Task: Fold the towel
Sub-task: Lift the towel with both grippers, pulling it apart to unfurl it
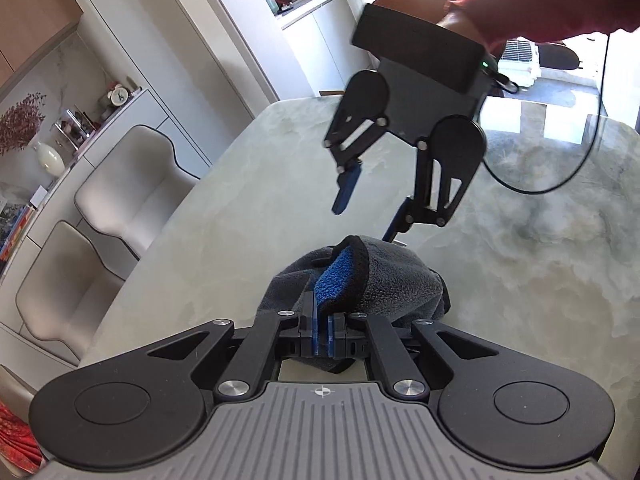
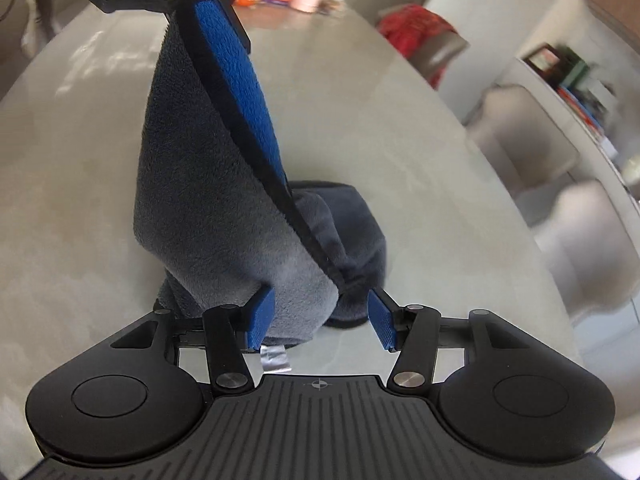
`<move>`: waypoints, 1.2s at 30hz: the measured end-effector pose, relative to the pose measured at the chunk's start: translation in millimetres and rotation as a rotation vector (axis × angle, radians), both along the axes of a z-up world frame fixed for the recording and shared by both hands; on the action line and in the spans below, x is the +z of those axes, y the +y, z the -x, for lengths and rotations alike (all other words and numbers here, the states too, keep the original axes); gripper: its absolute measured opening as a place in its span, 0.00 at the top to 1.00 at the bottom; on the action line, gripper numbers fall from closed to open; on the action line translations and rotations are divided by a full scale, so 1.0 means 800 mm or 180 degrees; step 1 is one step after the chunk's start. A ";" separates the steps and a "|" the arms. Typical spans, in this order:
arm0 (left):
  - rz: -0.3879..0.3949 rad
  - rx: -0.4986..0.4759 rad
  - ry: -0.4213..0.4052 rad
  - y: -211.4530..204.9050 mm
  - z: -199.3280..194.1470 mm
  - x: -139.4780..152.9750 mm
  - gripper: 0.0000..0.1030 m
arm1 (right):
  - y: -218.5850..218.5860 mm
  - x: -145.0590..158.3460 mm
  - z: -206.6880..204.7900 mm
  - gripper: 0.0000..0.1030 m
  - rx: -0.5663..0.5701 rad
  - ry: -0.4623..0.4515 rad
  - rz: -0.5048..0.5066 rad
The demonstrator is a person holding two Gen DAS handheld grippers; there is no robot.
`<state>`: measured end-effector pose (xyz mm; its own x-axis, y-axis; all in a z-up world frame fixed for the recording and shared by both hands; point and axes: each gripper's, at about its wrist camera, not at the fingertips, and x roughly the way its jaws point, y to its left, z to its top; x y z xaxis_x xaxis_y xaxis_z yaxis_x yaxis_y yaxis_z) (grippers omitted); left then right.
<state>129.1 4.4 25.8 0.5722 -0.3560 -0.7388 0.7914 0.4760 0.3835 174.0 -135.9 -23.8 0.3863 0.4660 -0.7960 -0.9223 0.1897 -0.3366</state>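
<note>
On the left, the left claw [image 1: 323,334] has its blue pads pressed together on the black-trimmed edge of the grey and blue towel [image 1: 360,280], lifting that part while the rest of the cloth hangs in a heap on the pale marbled desk [image 1: 540,280]. To the right, the right claw [image 2: 318,322] is spread, its blue fingertips [image 2: 262,312] on either side of the towel's lower fold without pinching it, and a red sleeve [image 1: 560,4] shows above it. No readable writing or brand shows; a silvery tag under the cloth is too blurred to read.
</note>
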 end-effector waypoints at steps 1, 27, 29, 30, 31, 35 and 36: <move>-0.0005 0.0007 0.0023 0.002 -0.001 -0.003 0.97 | 0.002 0.000 -0.004 0.48 0.0100 0.0035 0.0024; 0.0008 0.0079 0.0353 0.027 0.001 -0.026 0.96 | 0.051 -0.052 -0.038 0.25 0.0824 0.0331 0.0419; 0.0019 0.0130 0.0367 0.030 0.002 -0.028 0.96 | 0.054 -0.052 -0.042 0.34 0.0785 0.0485 0.0423; 0.0020 0.0152 0.0371 0.031 0.003 -0.028 0.96 | 0.053 -0.051 -0.043 0.43 0.0776 0.0557 0.0424; 0.0020 0.0174 0.0374 0.031 0.004 -0.027 0.96 | 0.052 -0.050 -0.044 0.53 0.0766 0.0629 0.0426; 0.0012 0.0273 0.0355 0.038 0.008 -0.026 0.96 | 0.044 -0.039 -0.037 0.87 0.0606 0.0749 0.0459; 0.0008 0.0301 0.0351 0.039 0.009 -0.026 0.95 | 0.041 -0.035 -0.033 0.91 0.0511 0.0671 0.0455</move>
<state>122.1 35.5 4.8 0.5187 -0.3065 -0.7982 0.7803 0.5513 0.2954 200.0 -103.5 -52.0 0.1359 0.3852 -0.9128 -0.9891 0.0002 -0.1472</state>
